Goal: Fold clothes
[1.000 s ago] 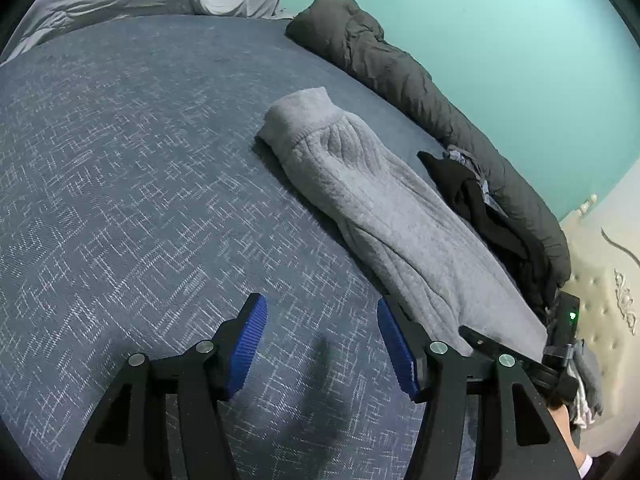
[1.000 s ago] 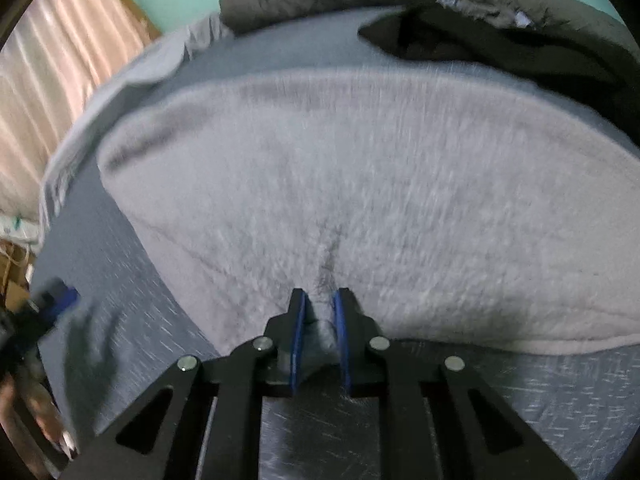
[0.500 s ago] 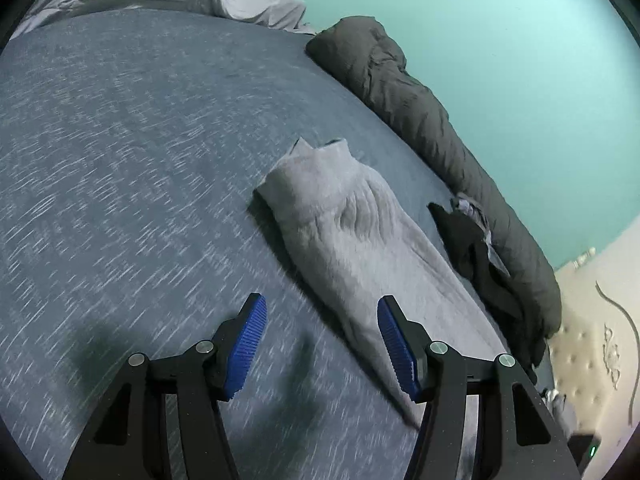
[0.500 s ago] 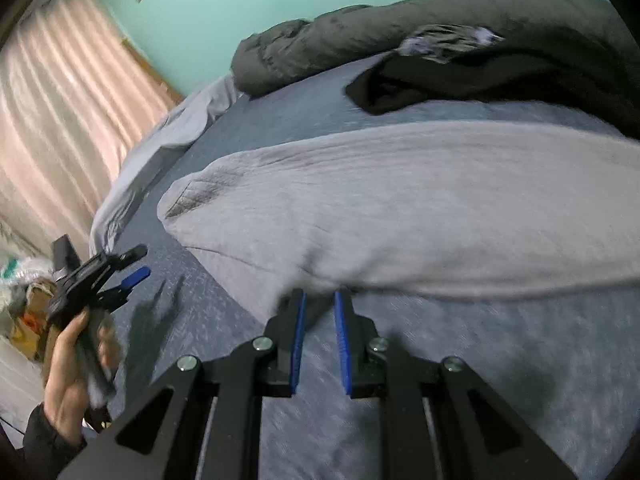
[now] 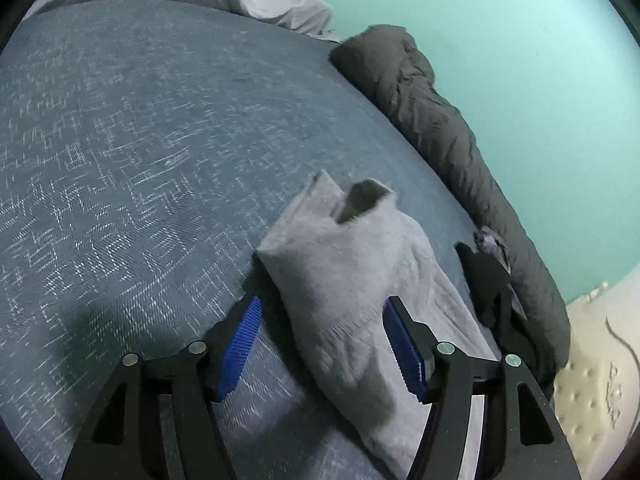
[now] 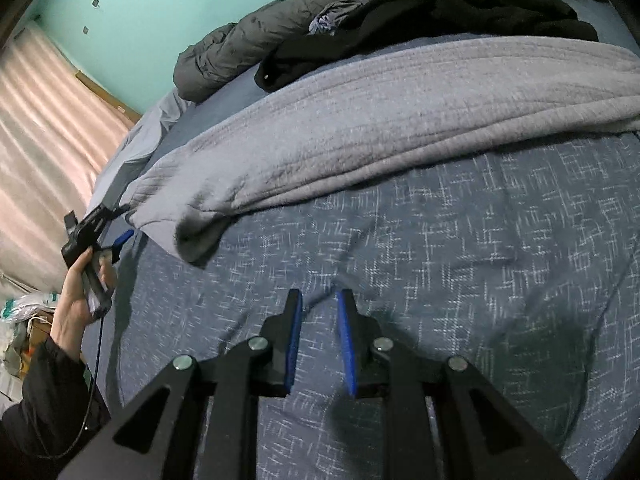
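— Across the bed (image 5: 120,152), where do the grey trousers (image 5: 352,280) lie?
— Stretched out flat, near the black garment (image 6: 420,12). My left gripper (image 5: 320,344) straddles them, jaws wide; my right gripper (image 6: 318,340) hangs empty, jaws slightly apart.

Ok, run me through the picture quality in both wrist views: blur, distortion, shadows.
Left wrist view: strong fisheye bending with black corners; the grey garment is motion-smeared near the left claw, which casts a soft shadow on the bedspread. Right wrist view: sharper on the garment's weave, slight smear in the bedspread near the right claw; same barrel distortion.
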`<state>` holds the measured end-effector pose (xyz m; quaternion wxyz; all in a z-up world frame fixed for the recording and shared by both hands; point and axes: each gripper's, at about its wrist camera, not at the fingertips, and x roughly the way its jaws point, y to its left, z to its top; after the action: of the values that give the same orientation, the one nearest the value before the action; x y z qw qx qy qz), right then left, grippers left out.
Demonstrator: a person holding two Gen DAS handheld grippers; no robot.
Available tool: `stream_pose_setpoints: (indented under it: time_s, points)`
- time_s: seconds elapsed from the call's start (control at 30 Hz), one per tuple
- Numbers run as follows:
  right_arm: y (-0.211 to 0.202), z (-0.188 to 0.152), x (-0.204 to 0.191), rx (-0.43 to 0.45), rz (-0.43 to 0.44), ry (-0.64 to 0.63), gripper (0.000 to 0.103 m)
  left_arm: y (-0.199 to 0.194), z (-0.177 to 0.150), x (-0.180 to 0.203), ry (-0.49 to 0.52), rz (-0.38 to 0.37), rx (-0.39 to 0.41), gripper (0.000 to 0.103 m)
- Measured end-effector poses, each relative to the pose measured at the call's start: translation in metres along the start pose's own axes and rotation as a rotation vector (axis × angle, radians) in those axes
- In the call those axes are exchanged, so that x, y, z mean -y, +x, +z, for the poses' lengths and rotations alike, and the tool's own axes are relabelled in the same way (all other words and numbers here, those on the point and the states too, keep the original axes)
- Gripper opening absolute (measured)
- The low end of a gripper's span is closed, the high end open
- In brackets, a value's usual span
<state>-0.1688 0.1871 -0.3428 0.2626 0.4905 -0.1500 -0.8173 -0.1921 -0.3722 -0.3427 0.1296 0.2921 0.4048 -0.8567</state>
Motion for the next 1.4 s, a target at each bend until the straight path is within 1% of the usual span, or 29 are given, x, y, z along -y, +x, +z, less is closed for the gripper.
stream_pose_setpoints:
  time_s: [0.03,0.1,0.13,0.17,0.27,0.3,0.33,0.4,0.43,0.47,0.53,0.6,0.67,0.73,0.8,0.87,0.9,0.93,1.03,1.1,1.13,1.2,1.23,1.3,1.4]
  points:
    - [0.001,0.001,0.0,-0.003,0.003,-0.001,0.018,0.001,0.001,-0.002,-0.008,0.002,0.001,0.037]
    - [0.003,0.003,-0.002,-0.004,0.004,-0.003,0.018,-0.001,0.002,-0.003,-0.007,-0.001,0.011,0.032]
    - [0.003,0.005,-0.003,-0.004,0.006,-0.007,0.018,-0.002,0.003,-0.004,-0.007,-0.002,0.016,0.026]
    - [0.003,0.006,-0.004,-0.002,0.006,-0.014,0.018,-0.003,0.003,-0.004,-0.006,-0.003,0.021,0.024]
    - [0.006,0.009,-0.01,0.0,0.011,-0.027,0.018,-0.007,0.005,-0.007,-0.009,-0.009,0.034,0.023]
    - [0.006,0.009,-0.012,0.001,0.015,-0.029,0.018,-0.004,0.005,-0.011,-0.031,-0.022,0.02,0.023]
    - [0.006,0.01,-0.013,0.0,0.017,-0.031,0.018,-0.001,0.005,-0.016,-0.055,-0.033,0.005,0.024]
    - [0.004,0.011,-0.012,-0.001,0.02,-0.032,0.018,0.004,0.002,-0.025,-0.105,-0.033,-0.027,0.032]
    - [0.002,0.012,-0.01,0.001,0.017,-0.03,0.018,0.003,0.001,-0.026,-0.11,-0.031,-0.022,0.041]
    - [-0.003,0.014,-0.006,0.004,0.009,-0.026,0.018,0.0,0.001,-0.023,-0.091,-0.015,-0.018,0.045]
    - [-0.011,0.019,0.003,0.012,-0.011,-0.016,0.018,-0.007,0.001,-0.013,-0.045,0.013,-0.003,0.048]
    - [-0.024,0.023,0.02,0.028,-0.033,0.013,0.019,-0.019,0.001,-0.002,-0.003,0.041,0.024,0.054]
    - [-0.039,0.028,0.042,0.049,-0.061,0.056,0.026,-0.033,-0.003,0.01,0.042,0.071,0.06,0.061]
    - [-0.057,0.033,0.066,0.076,-0.107,0.098,0.034,-0.043,-0.006,0.017,0.073,0.076,0.068,0.065]
    - [-0.075,0.038,0.092,0.1,-0.15,0.142,0.036,-0.048,-0.014,0.024,0.113,0.086,0.067,0.066]
    - [-0.096,0.043,0.123,0.126,-0.193,0.207,0.04,-0.049,-0.025,0.029,0.15,0.086,0.042,0.066]
    - [-0.105,0.045,0.139,0.139,-0.217,0.242,0.047,-0.05,-0.031,0.031,0.168,0.086,0.03,0.066]
    - [-0.113,0.048,0.154,0.153,-0.235,0.277,0.052,-0.05,-0.037,0.033,0.185,0.085,0.018,0.066]
    - [-0.138,0.056,0.199,0.2,-0.279,0.392,0.053,-0.051,-0.054,0.041,0.199,0.061,-0.02,0.066]
    - [-0.148,0.062,0.22,0.22,-0.307,0.427,0.057,-0.055,-0.066,0.051,0.21,0.04,-0.039,0.066]
    - [-0.153,0.066,0.232,0.231,-0.321,0.442,0.057,-0.057,-0.072,0.056,0.221,0.036,-0.046,0.066]
    - [-0.161,0.072,0.248,0.255,-0.323,0.473,0.059,-0.062,-0.087,0.065,0.242,0.023,-0.057,0.066]
    - [-0.163,0.075,0.257,0.263,-0.315,0.493,0.063,-0.065,-0.094,0.07,0.252,0.017,-0.063,0.066]
    - [-0.165,0.082,0.272,0.284,-0.301,0.529,0.067,-0.066,-0.107,0.078,0.272,0.012,-0.074,0.066]
    - [-0.168,0.092,0.294,0.312,-0.287,0.575,0.068,-0.065,-0.118,0.088,0.298,0.009,-0.084,0.066]
